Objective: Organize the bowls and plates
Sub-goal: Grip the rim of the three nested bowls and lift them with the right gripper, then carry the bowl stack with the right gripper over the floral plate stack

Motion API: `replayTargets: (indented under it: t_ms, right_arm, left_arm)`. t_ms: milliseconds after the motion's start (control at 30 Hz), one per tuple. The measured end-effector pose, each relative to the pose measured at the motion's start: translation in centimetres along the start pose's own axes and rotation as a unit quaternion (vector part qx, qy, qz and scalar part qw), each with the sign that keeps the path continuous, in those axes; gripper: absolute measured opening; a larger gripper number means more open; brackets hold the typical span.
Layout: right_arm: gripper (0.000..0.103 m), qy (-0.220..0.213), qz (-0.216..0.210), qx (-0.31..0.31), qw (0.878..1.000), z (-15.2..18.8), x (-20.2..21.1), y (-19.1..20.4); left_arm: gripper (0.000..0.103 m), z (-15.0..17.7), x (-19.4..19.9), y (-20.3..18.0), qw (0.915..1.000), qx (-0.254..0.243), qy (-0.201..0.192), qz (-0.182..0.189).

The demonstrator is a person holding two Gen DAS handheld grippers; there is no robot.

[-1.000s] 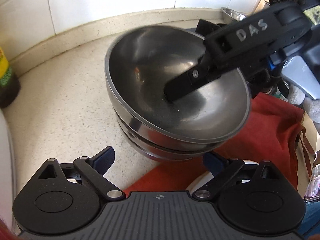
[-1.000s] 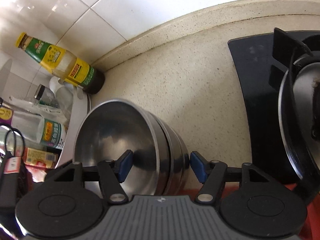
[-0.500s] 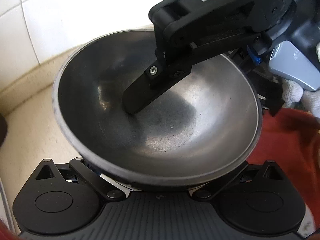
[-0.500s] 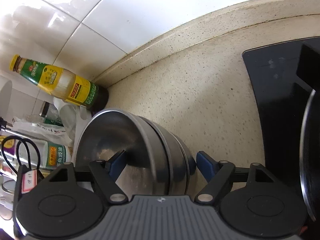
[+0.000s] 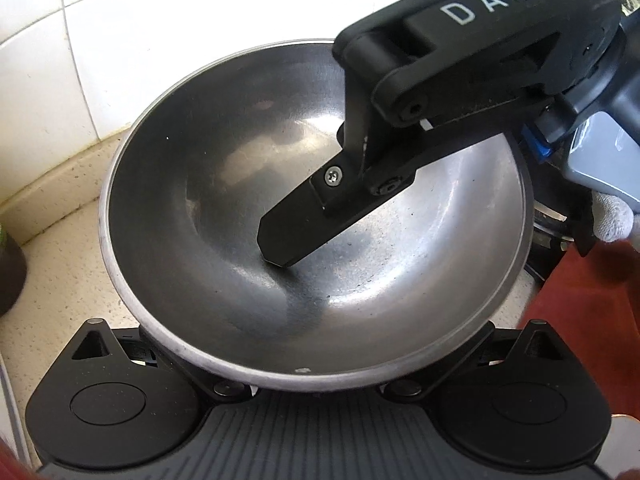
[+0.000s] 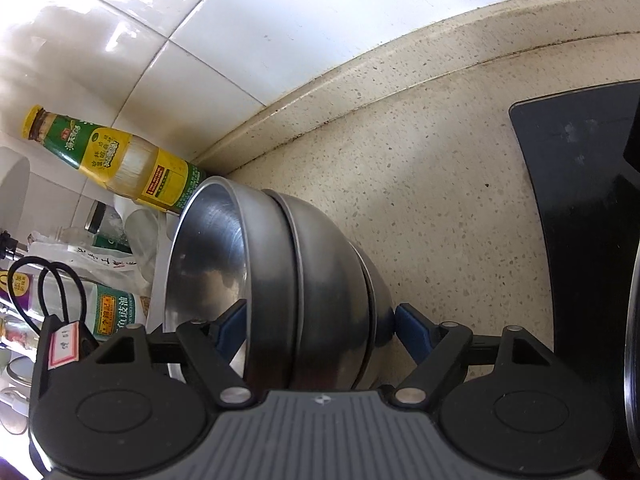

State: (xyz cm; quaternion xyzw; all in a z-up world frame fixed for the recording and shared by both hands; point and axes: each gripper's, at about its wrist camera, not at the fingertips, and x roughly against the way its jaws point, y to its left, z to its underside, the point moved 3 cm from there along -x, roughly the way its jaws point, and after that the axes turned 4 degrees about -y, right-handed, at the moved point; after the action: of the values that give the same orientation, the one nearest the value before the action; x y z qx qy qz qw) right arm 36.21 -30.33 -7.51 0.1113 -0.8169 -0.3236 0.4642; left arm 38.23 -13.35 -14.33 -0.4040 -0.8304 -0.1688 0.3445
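Right wrist view: right gripper (image 6: pixel 316 330) straddles the stacked steel bowls (image 6: pixel 296 280), 1 finger inside, jaws recently widened, contact unclear. Left gripper's (image 5: pixel 316 376) fingertips hidden beneath the bowl; cannot tell.

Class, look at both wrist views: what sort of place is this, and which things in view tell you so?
Most likely a home kitchen counter. A speckled countertop meets a white tiled wall, a black stove top sits beside it, and a sauce bottle stands behind nested steel bowls.
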Motion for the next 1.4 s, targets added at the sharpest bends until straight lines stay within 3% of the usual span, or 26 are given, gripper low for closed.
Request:
replayTargets:
  t_ms: [333, 700, 1067, 1400]
  right_arm:
    - [0.075, -0.023, -0.018, 0.03, 0.999, 0.1, 1.3, 1.6]
    - [0.075, -0.065, -0.032, 0.087, 0.994, 1.2, 7.4, 7.3]
    - [0.075, -0.086, -0.055, 0.126, 0.987, 6.6, 14.7, 12.4]
    - [0.075, -0.049, -0.075, 0.144, 0.986, 12.2, 17.2, 12.1]
  left_arm:
    - [0.101, -1.7, 2.1, -2.1, 0.9993, -0.01, -0.021, -0.03]
    - [0.101, -3.7, 9.8, -5.2, 0.9949, -0.022, -0.07, -0.068]
    - [0.102, -2.8, 19.4, -11.7, 0.9906, -0.024, -0.087, -0.103]
    - [0.102, -0.6, 22.2, -17.2, 0.9896, 0.006, -0.064, -0.129]
